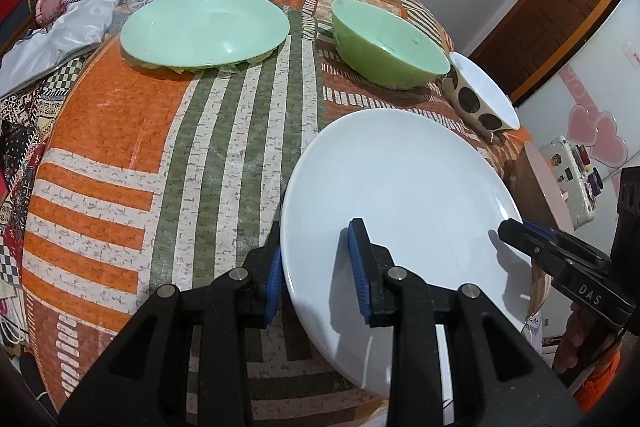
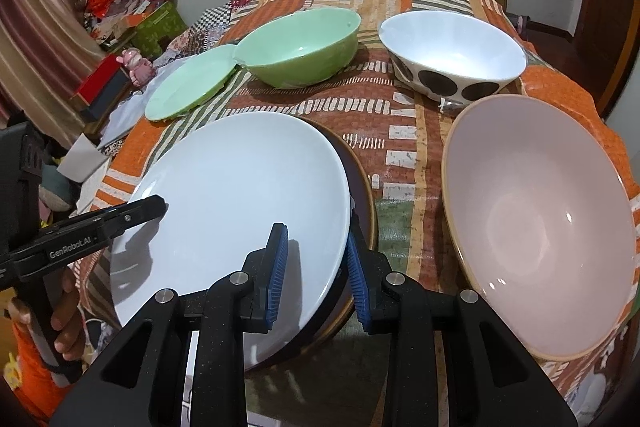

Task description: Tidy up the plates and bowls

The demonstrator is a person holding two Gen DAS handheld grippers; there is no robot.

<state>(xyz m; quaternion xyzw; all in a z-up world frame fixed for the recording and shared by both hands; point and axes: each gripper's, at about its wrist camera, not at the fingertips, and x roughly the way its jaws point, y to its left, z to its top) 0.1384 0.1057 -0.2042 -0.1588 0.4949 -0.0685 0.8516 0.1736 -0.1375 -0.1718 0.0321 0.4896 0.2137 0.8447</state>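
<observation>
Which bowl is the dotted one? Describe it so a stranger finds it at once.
On the orange and green striped tablecloth, look along the far row of dishes. Right of the plain green bowl stands the white bowl with dark brown dots, the only patterned dish.

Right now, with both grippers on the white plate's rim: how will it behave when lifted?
Likely rigid: the white plate looks like glazed ceramic and keeps its shape between the left gripper and right gripper. Its glossy surface probably slips on the pads. It overlaps a dark plate beneath, so it may clink or chip.
</observation>
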